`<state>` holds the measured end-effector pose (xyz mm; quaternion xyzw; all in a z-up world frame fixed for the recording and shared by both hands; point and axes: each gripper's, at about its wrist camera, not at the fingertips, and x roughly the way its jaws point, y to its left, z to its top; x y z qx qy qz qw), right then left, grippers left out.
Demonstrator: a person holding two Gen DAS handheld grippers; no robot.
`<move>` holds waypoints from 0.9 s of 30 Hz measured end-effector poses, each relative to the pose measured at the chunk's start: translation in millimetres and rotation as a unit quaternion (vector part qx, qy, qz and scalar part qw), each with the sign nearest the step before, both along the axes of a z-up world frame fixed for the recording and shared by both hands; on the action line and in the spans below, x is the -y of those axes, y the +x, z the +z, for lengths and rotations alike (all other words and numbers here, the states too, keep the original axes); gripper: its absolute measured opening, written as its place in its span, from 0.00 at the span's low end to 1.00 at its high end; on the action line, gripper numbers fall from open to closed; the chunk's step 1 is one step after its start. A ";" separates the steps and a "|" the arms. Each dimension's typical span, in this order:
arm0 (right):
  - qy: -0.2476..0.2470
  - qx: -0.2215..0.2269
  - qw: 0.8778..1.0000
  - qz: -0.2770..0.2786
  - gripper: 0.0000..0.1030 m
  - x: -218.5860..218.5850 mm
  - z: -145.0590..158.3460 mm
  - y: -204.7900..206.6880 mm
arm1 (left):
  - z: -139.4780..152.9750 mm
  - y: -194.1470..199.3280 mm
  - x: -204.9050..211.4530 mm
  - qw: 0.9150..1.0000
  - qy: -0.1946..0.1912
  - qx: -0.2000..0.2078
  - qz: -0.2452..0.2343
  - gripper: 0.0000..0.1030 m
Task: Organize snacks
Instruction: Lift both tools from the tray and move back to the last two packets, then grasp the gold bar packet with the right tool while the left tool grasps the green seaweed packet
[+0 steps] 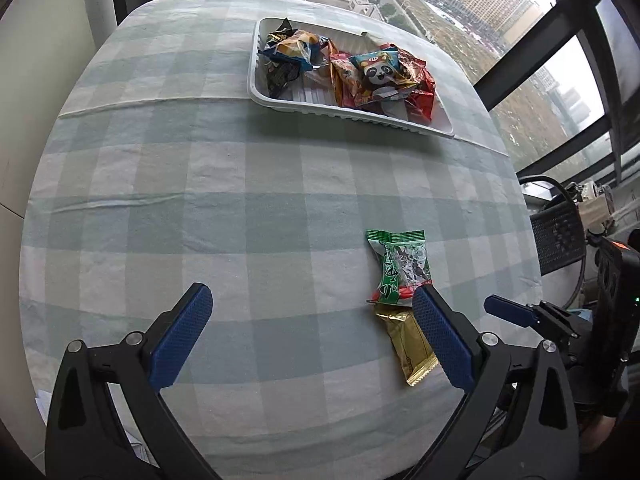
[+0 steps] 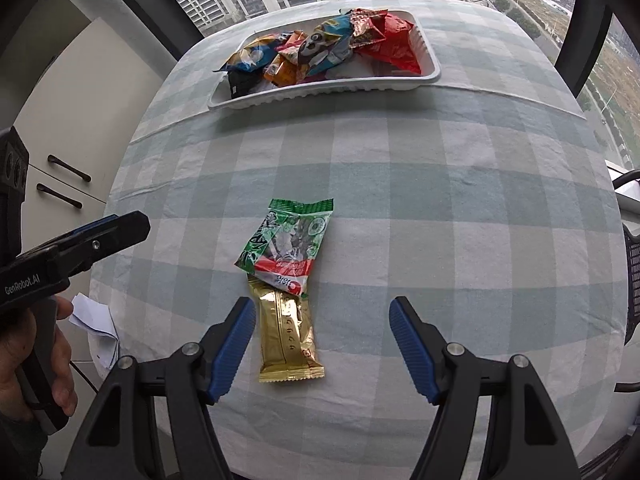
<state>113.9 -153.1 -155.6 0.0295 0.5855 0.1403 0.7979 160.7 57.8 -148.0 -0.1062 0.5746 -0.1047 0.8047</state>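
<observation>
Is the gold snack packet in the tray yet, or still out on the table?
Out. The gold packet lies flat on the checked tablecloth, its far end tucked under the green packet, well short of the white tray.

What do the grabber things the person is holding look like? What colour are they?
Each one is a black plastic tool ending in two long fingers. The left gripper has bumpy blue pads inside its fingers, fixed with round silver bolts. The right gripper looks the same, with ribbed blue pads. White letters on the left gripper's side read GenRobot.AI. A bare hand holds its handle.
</observation>
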 end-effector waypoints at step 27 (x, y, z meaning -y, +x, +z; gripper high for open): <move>-0.054 0.001 0.998 0.045 0.39 -32.0 -47.6 -6.1 | -10.5 9.5 40.1 0.998 0.027 -0.032 -0.055 0.98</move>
